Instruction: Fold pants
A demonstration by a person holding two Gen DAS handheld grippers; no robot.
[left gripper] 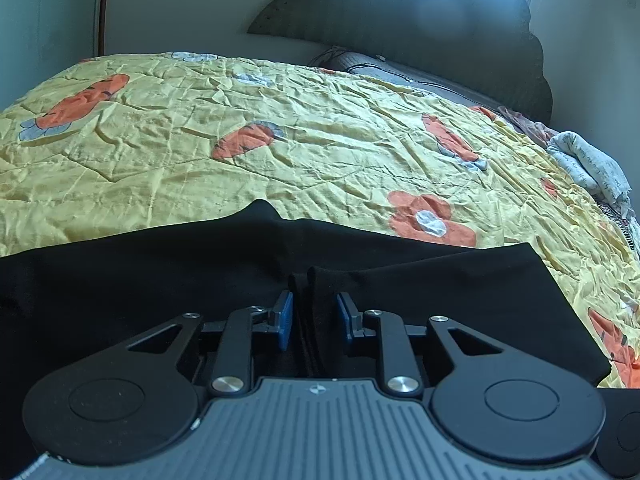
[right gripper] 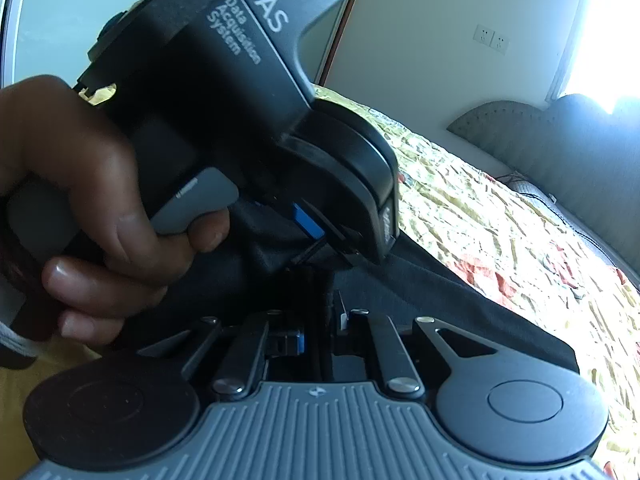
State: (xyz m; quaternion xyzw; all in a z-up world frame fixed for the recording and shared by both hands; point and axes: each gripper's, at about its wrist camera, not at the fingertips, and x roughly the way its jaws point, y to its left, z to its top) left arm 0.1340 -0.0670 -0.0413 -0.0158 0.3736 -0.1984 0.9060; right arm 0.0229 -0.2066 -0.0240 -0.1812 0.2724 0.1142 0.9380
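Observation:
Black pants (left gripper: 160, 288) lie across the near part of a bed, over a yellow quilt (left gripper: 280, 152) printed with orange carrots and flowers. My left gripper (left gripper: 314, 316) sits low on the cloth. Its blue pads (left gripper: 285, 320) stand a little apart, with an upright fold of the black fabric between them, not squeezed. In the right wrist view a hand (right gripper: 92, 208) holds that left gripper (right gripper: 320, 240) just ahead, nose down on the pants (right gripper: 440, 300). My right gripper (right gripper: 320, 332) is closed tightly on a bunch of the same black fabric.
A dark padded headboard (left gripper: 420, 20) and pillow (left gripper: 400, 72) stand at the far end of the bed. A crumpled white printed cloth (left gripper: 588, 164) lies at the right edge. A wall with sockets (right gripper: 492, 40) and a bright window (right gripper: 616, 20) show in the right wrist view.

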